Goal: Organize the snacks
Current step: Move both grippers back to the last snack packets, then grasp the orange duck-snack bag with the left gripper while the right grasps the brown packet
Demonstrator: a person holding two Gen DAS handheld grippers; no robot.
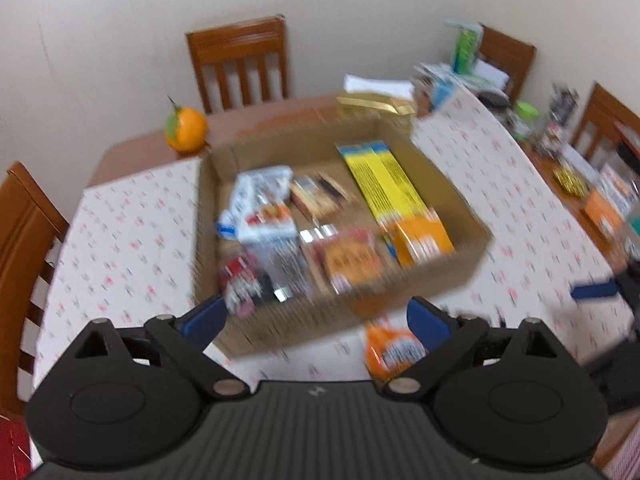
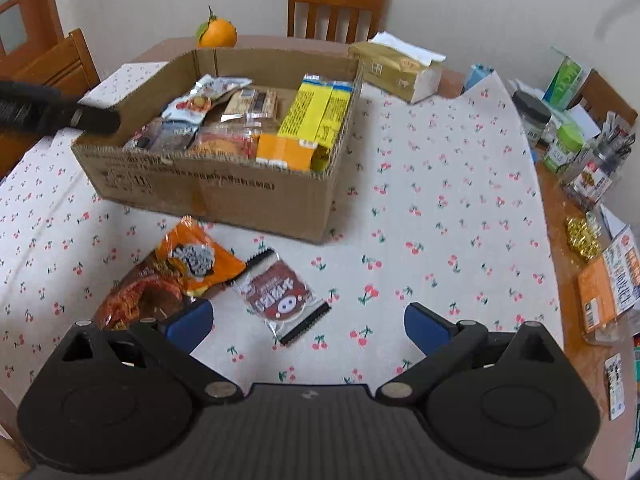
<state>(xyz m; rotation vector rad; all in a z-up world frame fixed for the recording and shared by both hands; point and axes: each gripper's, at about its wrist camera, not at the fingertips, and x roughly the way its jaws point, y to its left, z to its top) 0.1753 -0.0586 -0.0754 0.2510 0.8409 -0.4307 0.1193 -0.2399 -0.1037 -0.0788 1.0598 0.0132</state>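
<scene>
With both grippers, left (image 1: pixel 316 316) and right (image 2: pixel 306 326), spread wide and empty, lower your right one squarely over the brown packet (image 2: pixel 280 296) lying just before the box (image 2: pixel 208 196).

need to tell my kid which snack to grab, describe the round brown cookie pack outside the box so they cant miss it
Find the cardboard box on the cherry-print tablecloth. In front of it lie three loose packets; take the clear-wrapped round brown cookie pack, rightmost, beside the orange bag.
</scene>
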